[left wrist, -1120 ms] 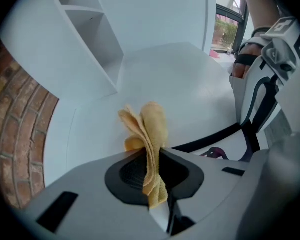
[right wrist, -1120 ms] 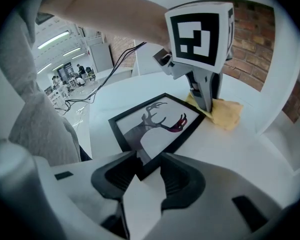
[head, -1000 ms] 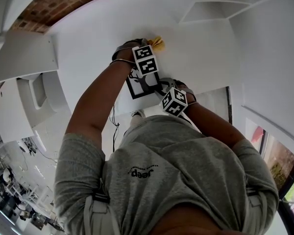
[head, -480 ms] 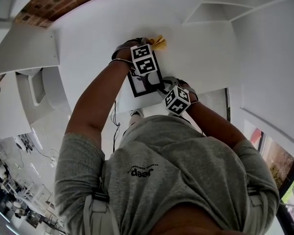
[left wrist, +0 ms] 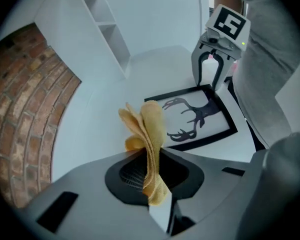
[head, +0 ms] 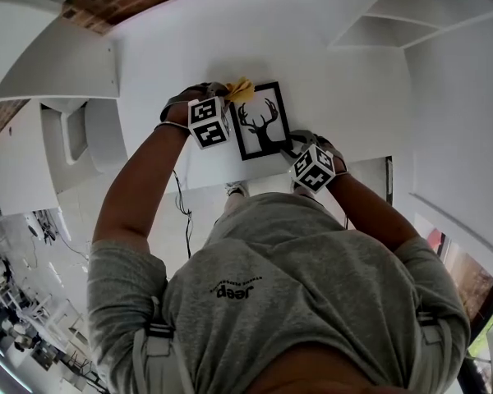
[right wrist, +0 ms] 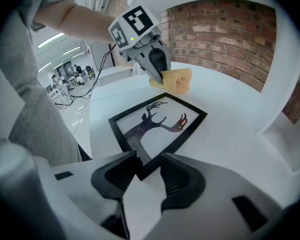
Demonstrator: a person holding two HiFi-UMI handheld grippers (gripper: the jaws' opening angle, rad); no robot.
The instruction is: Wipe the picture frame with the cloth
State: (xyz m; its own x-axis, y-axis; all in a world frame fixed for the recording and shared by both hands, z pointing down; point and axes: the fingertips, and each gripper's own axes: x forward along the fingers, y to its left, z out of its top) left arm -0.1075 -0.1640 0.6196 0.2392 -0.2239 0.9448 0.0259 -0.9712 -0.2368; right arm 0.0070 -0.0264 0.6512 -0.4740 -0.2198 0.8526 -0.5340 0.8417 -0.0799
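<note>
The black picture frame (head: 261, 120) with a deer print lies flat on the white table (head: 337, 89). My right gripper (right wrist: 142, 166) is shut on the frame's near corner (right wrist: 140, 164), and in the head view its cube sits at the frame's lower right. My left gripper (left wrist: 150, 159) is shut on a folded yellow cloth (left wrist: 149, 129). The cloth (head: 238, 90) hangs just off the frame's upper left corner, over bare table. In the right gripper view the left gripper (right wrist: 160, 71) and the cloth (right wrist: 176, 80) stand beyond the frame's (right wrist: 160, 121) far corner.
A curved brick wall (left wrist: 25, 109) bounds the table on the far side. White shelving (left wrist: 107, 29) stands at the table's end. My grey-shirted torso (head: 296, 294) fills the lower head view, close to the table edge.
My left gripper has carried the cloth leftward off the frame, so the deer print now shows. The right gripper has kept its hold on the corner.
</note>
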